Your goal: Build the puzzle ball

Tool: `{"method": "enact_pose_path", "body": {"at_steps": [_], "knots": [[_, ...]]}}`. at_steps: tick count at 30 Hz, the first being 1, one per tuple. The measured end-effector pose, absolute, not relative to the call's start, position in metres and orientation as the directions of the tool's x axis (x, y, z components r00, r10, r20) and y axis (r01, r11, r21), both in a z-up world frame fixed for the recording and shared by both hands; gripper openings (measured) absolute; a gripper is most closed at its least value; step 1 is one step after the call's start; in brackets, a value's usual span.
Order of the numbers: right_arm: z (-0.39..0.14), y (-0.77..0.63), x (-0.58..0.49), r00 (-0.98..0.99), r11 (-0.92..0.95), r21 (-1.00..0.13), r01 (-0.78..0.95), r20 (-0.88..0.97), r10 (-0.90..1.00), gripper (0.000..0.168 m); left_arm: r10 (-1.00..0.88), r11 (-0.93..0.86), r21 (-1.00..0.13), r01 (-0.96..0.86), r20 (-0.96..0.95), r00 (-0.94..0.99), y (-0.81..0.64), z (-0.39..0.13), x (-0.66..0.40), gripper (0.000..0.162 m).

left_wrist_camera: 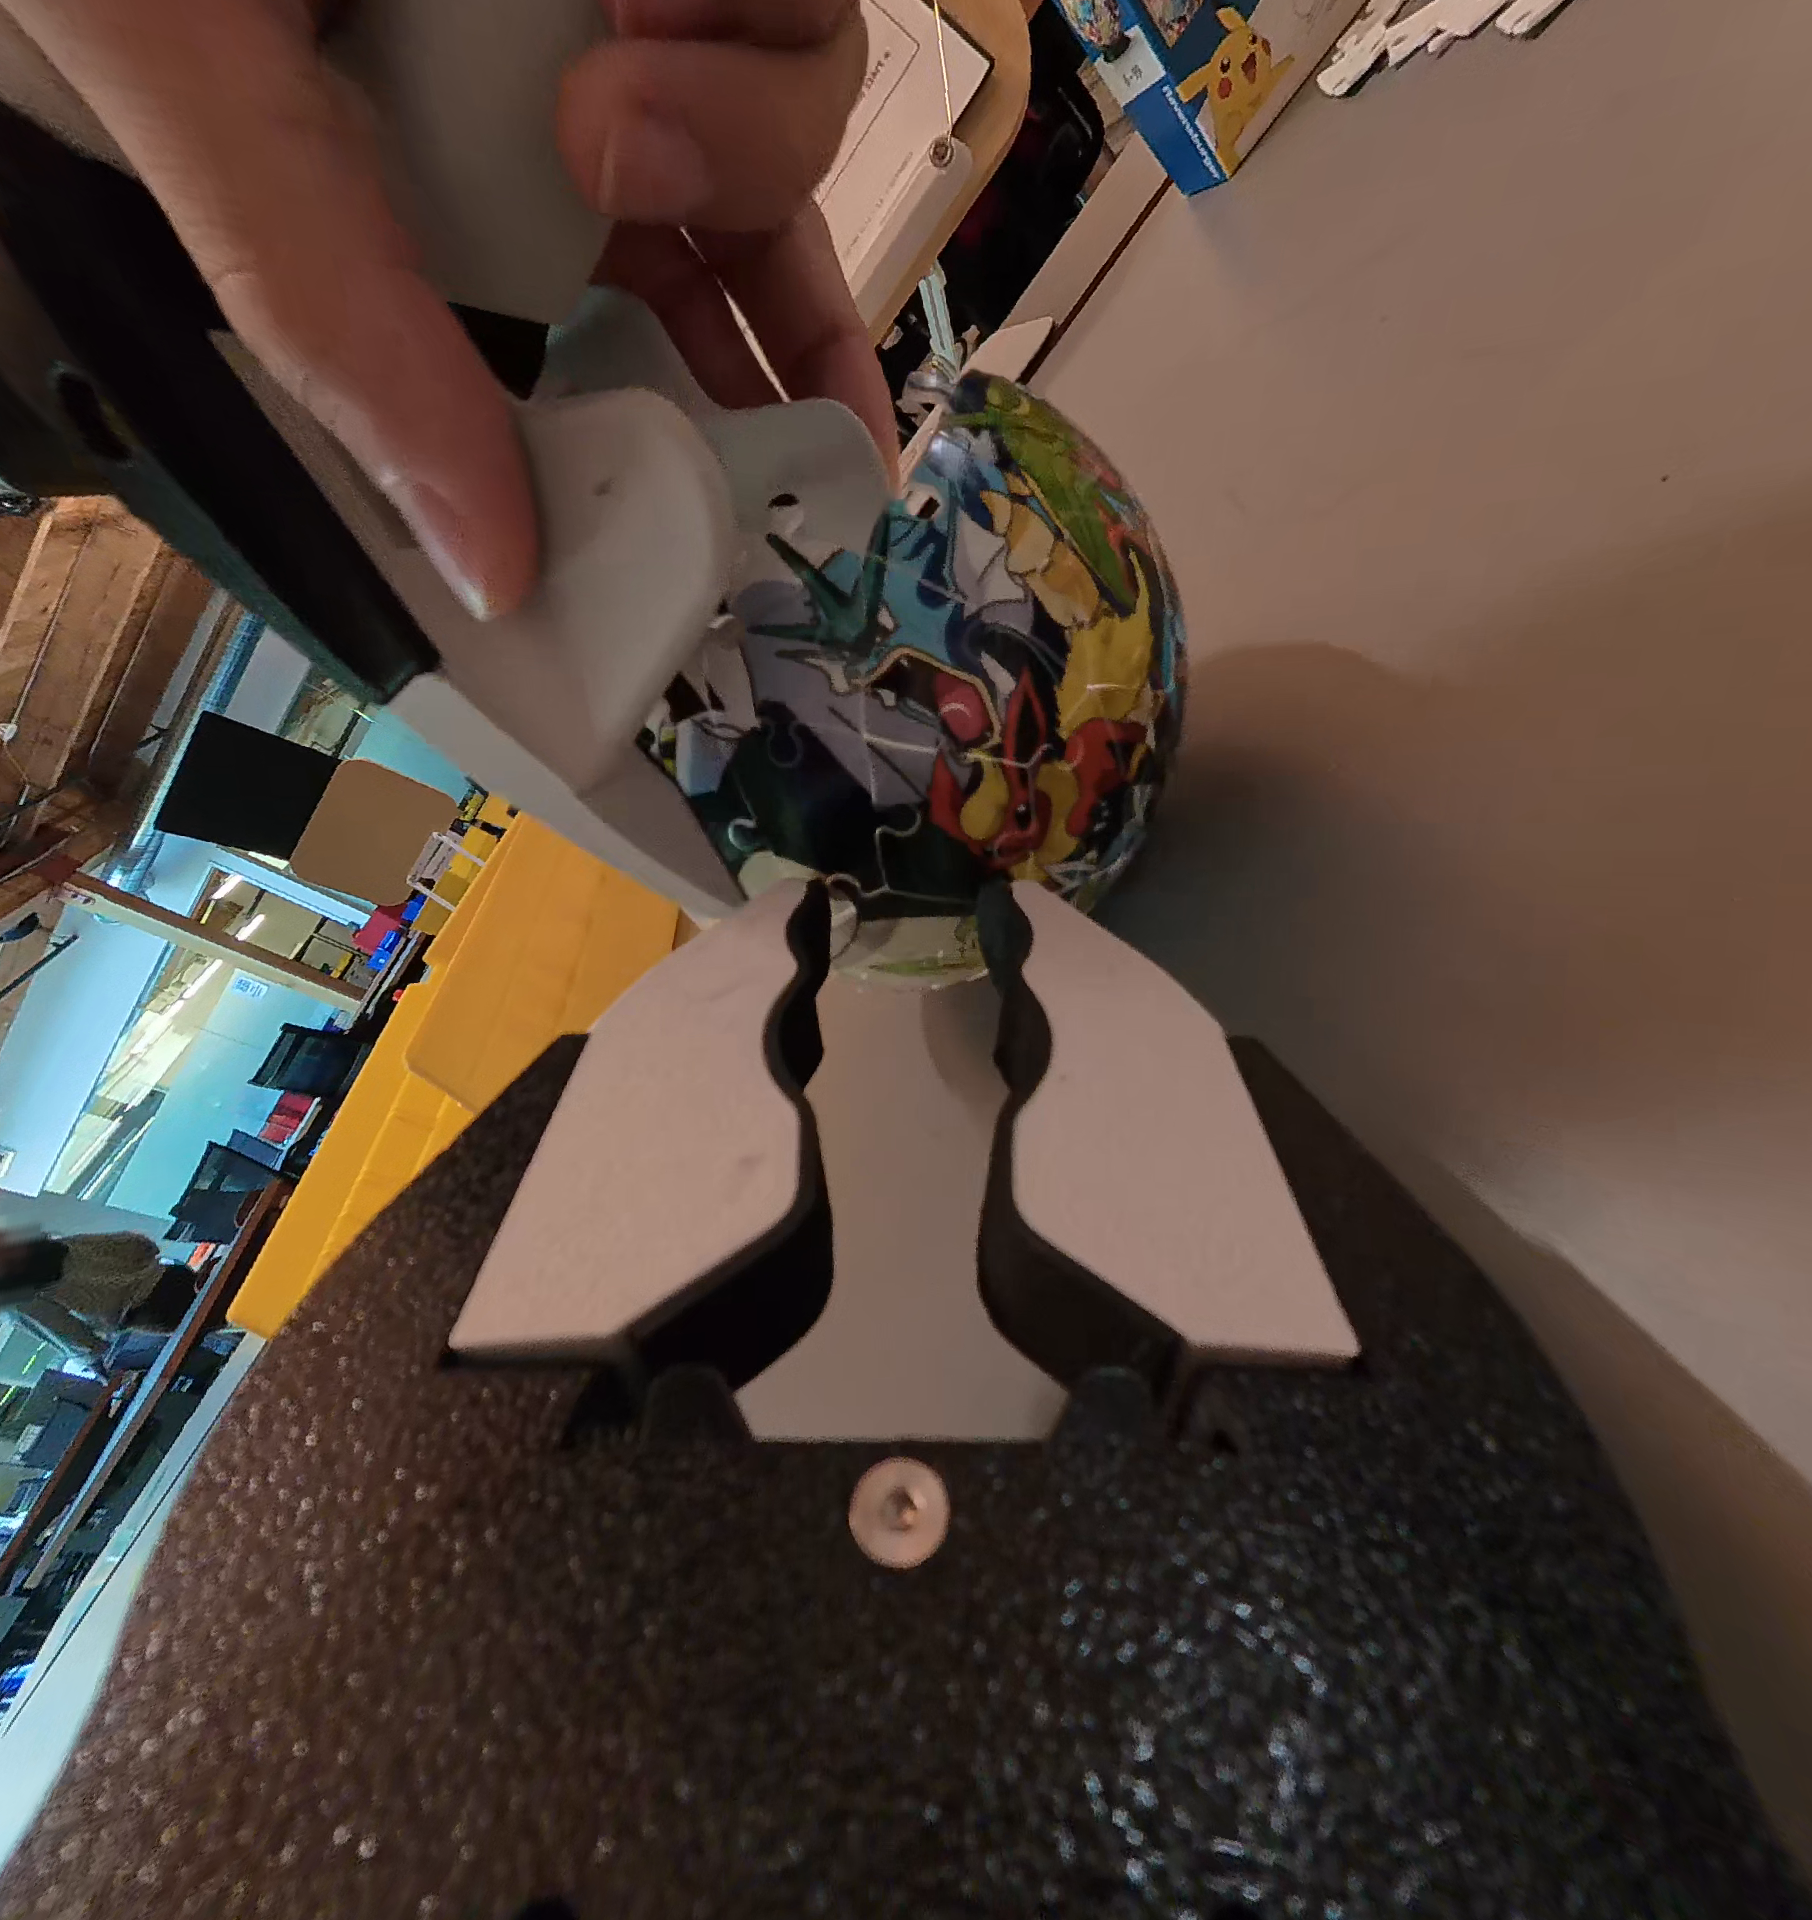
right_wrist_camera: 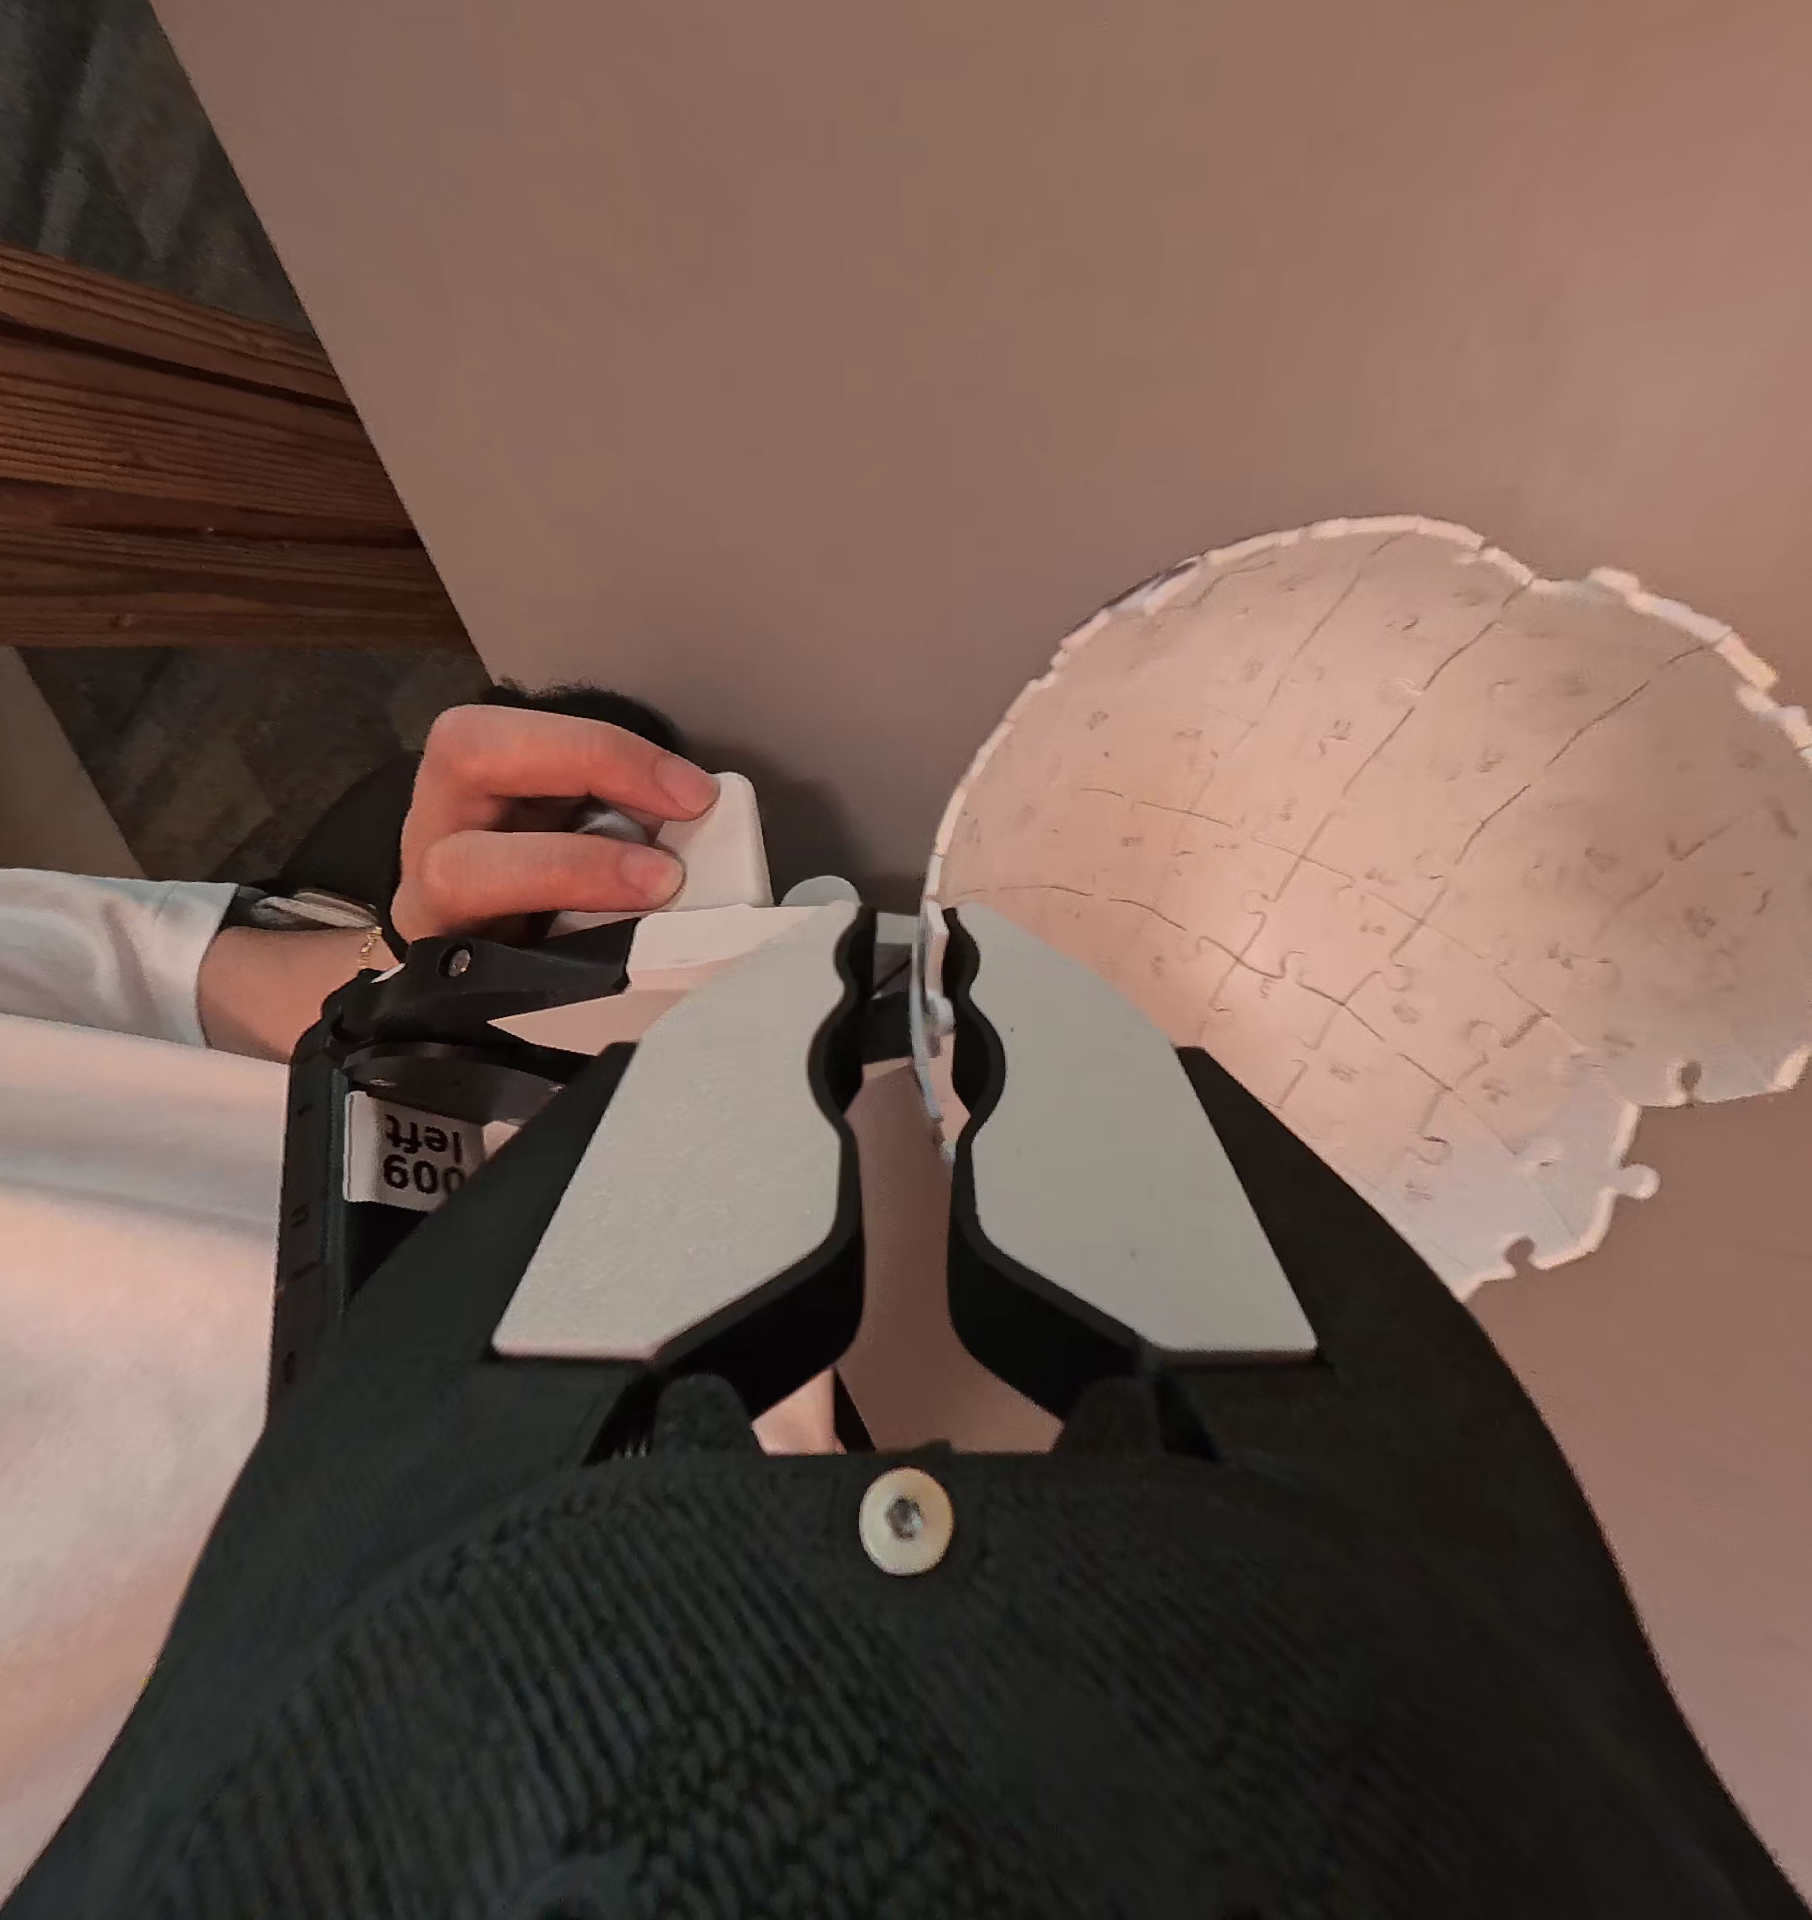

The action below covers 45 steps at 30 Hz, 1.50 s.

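Jaws of the left gripper [left_wrist_camera: 907, 914] close on the lower edge of the colourful puzzle ball [left_wrist_camera: 995, 665], which sits on the pale tabletop [left_wrist_camera: 1504, 520]. Right gripper [right_wrist_camera: 907, 930] pinches the ball's jagged rim, its white numbered inside [right_wrist_camera: 1401, 883] curving away right of those jaws.

Grey table [left_wrist_camera: 1504, 520], yellow bins [left_wrist_camera: 528, 966], wooden beams [left_wrist_camera: 60, 644]

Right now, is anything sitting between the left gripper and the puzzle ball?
Nothing visible does. The left gripper already has its fingertips against the puzzle ball; the right gripper meets the shell from the other side, not in between.
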State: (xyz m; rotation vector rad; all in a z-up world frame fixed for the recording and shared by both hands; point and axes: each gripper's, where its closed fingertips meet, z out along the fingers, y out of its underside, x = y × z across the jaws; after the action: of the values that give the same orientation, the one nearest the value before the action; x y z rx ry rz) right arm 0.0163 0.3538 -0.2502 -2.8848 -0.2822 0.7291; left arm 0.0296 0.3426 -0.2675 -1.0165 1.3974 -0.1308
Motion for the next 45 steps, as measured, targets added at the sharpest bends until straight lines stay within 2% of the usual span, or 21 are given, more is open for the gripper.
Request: {"method": "enact_pose_path", "body": {"at_steps": [6,12,15,17,20,23,26,29,31,32,34,39,41,45], "knots": [[-0.247,0.346,0.017,0.878,-0.961,-0.205,0.184,-0.406,0.255,0.054,-0.619,0.604,-0.641,-0.474,-0.752,0.227,0.342,-0.268,0.029,0.028],[-0.221,0.327,0.014,0.854,-0.913,-0.289,0.287,-0.355,0.381,0.079,-0.603,0.614,-0.614,-0.496,-0.771,0.208,0.344,-0.272,0.027,0.028],[-0.198,0.327,0.035,0.851,-0.818,-0.438,0.371,-0.193,0.489,0.086,-0.587,0.626,-0.593,-0.507,-0.786,0.194,0.346,-0.274,0.025,0.027],[-0.194,0.329,0.070,0.862,-0.738,-0.516,0.435,0.001,0.507,0.092,-0.573,0.627,-0.572,-0.528,-0.798,0.184,0.350,-0.277,0.022,0.027],[-0.222,0.319,0.118,0.815,-0.637,-0.534,0.556,0.202,0.543,0.124,-0.552,0.629,-0.542,-0.557,-0.816,0.171,0.356,-0.282,0.019,0.028],[-0.273,0.310,0.117,0.781,-0.598,-0.596,0.536,0.081,0.619,0.114,-0.525,0.630,-0.509,-0.586,-0.836,0.162,0.362,-0.286,0.015,0.027],[-0.301,0.316,0.099,0.738,-0.554,-0.658,0.511,0.005,0.675,0.103,-0.491,0.628,-0.455,-0.632,-0.861,0.132,0.369,-0.294,0.010,0.027],[-0.317,0.327,0.090,0.687,-0.504,-0.661,0.556,0.024,0.726,0.109,-0.460,0.630,-0.410,-0.660,-0.881,0.108,0.373,-0.299,0.006,0.017],[-0.321,0.333,0.080,0.647,-0.460,-0.697,0.550,0.008,0.762,0.109,-0.457,0.628,-0.407,-0.663,-0.883,0.108,0.373,-0.299,0.006,0.017],[-0.320,0.334,0.074,0.624,-0.430,-0.718,0.548,0.009,0.781,0.115,-0.456,0.624,-0.402,-0.670,-0.884,0.106,0.374,-0.299,0.005,0.017],[-0.317,0.340,0.068,0.601,-0.352,-0.745,0.566,0.081,0.795,0.131,-0.464,0.610,-0.395,-0.686,-0.881,0.095,0.375,-0.302,0.002,0.012],[-0.303,0.349,0.057,0.585,-0.204,-0.791,0.577,0.226,0.779,0.124,-0.532,0.569,-0.401,-0.718,-0.845,0.050,0.381,-0.308,-0.010,0.010],[-0.298,0.348,0.049,0.557,-0.155,-0.771,0.618,0.289,0.779,0.124,-0.594,0.533,-0.413,-0.738,-0.804,0.021,0.383,-0.314,-0.017,0.000],[-0.279,0.345,0.024,0.485,-0.041,-0.742,0.669,0.394,0.781,0.122,-0.668,0.448,-0.399,-0.800,-0.744,-0.003,0.392,-0.320,-0.037,0.002]]}}
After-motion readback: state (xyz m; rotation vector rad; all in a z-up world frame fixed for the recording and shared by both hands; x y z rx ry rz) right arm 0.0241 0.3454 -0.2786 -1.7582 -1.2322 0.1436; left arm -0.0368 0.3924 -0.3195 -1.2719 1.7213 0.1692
